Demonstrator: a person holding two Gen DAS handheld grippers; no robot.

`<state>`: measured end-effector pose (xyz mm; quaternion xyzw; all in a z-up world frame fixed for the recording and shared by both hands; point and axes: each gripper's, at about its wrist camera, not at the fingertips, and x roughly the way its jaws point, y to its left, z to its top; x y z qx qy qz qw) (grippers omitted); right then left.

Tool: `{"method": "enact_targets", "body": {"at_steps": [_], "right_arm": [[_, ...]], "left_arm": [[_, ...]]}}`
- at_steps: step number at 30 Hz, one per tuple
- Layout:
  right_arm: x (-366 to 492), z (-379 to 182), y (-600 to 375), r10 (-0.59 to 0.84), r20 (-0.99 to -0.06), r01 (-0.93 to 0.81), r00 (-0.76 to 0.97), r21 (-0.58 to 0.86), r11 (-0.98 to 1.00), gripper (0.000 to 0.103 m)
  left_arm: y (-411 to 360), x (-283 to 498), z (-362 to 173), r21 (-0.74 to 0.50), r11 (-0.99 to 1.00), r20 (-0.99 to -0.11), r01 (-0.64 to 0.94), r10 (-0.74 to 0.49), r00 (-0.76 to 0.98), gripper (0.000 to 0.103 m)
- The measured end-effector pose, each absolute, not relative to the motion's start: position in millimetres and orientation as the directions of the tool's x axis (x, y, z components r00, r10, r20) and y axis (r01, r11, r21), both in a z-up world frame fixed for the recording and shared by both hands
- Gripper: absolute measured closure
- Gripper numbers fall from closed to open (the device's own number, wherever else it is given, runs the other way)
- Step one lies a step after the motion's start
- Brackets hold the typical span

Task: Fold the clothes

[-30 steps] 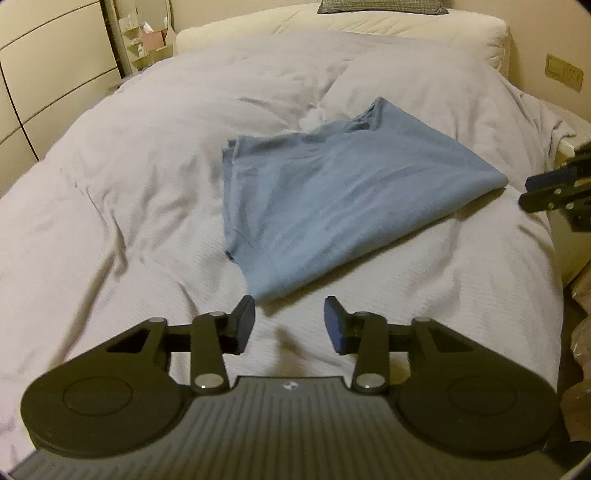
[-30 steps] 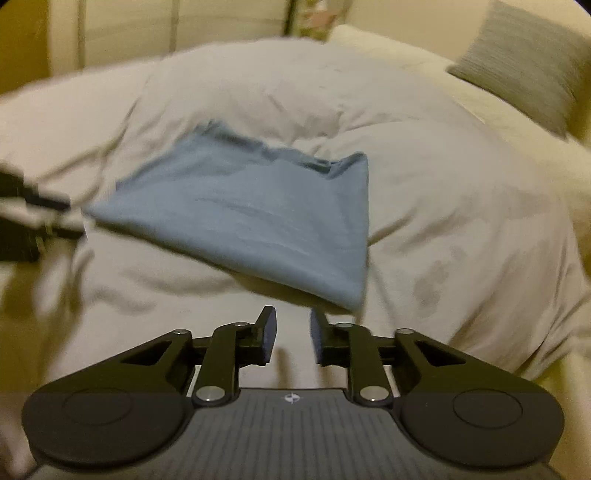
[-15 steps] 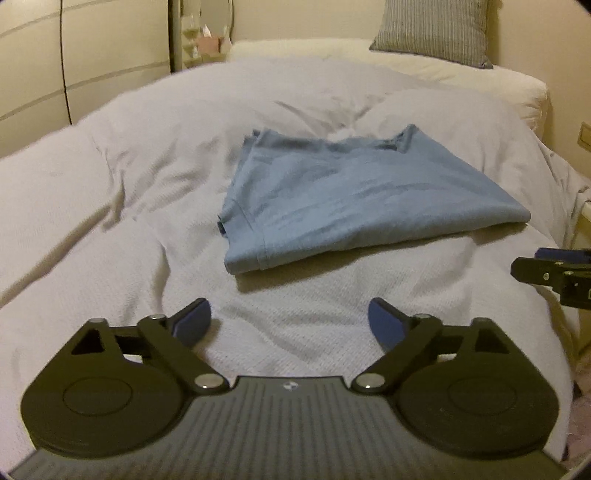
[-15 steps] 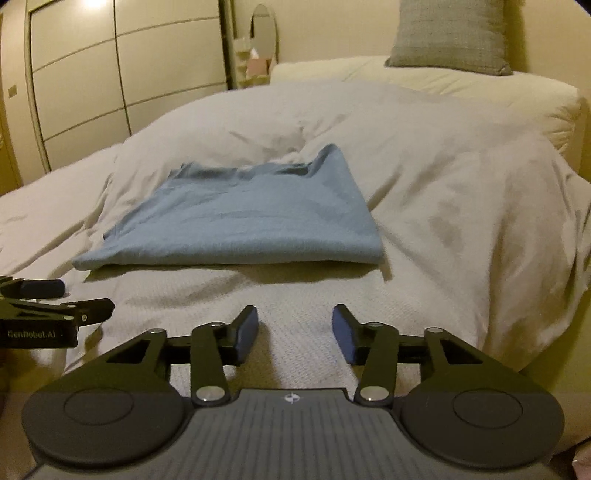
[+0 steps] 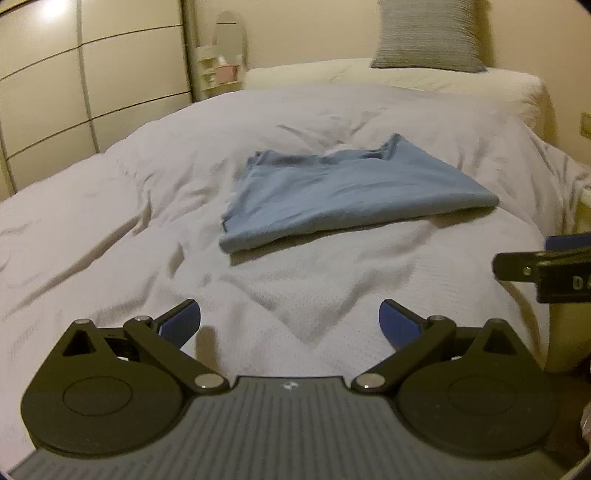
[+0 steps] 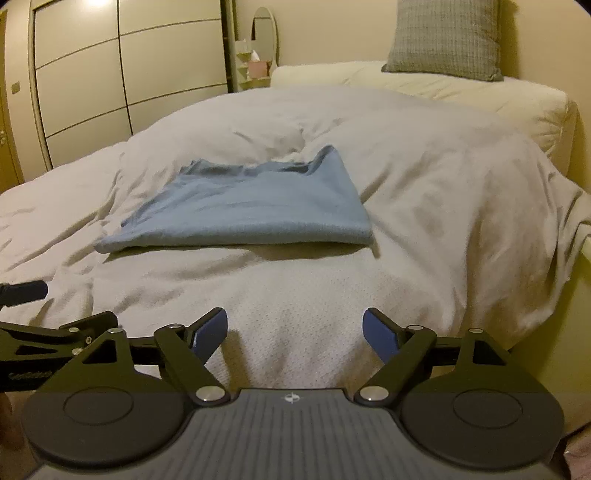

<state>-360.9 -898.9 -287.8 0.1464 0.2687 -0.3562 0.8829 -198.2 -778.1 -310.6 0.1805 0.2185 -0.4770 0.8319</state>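
Observation:
A blue garment (image 5: 343, 192) (image 6: 251, 206) lies folded flat in a rough rectangle on the white duvet (image 5: 147, 206) (image 6: 424, 155) of a bed. My left gripper (image 5: 290, 323) hovers open over the duvet near the foot of the bed, well short of the garment, with nothing between its blue pads (image 5: 183, 325). My right gripper (image 6: 295, 332) is likewise open and empty, back from the garment's near edge. Each gripper shows at the edge of the other's view: the right gripper (image 5: 546, 266) at the right, the left gripper (image 6: 48, 332) at the lower left.
A grey cushion (image 5: 428, 35) (image 6: 447, 40) leans against the wall on a cream pillow (image 5: 406, 77) at the head of the bed. Wardrobe doors (image 6: 85, 77) line the left wall. A small shelf with a mirror (image 6: 258, 48) stands beside the bed.
Both grippers have pulled back from the folded garment toward the foot of the bed and opened wider. The garment has stayed in place.

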Motion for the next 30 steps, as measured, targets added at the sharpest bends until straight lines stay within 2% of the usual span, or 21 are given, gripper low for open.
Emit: {"method": "enact_targets", "body": {"at_steps": [13, 30], "right_arm": [[-345, -302, -908, -0.514, -0.638, 0.713, 0.573, 0.079, 0.697, 0.015], [-340, -307, -908, -0.510, -0.652, 0.710, 0.561, 0.062, 0.702, 0.015]], "left_arm": [[-790, -198, -332, 0.090, 0.504, -0.573, 0.859, -0.679, 0.459, 0.000], [-794, -202, -330, 0.094, 0.540, -0.598, 0.836, -0.641, 0.481, 0.000]]}}
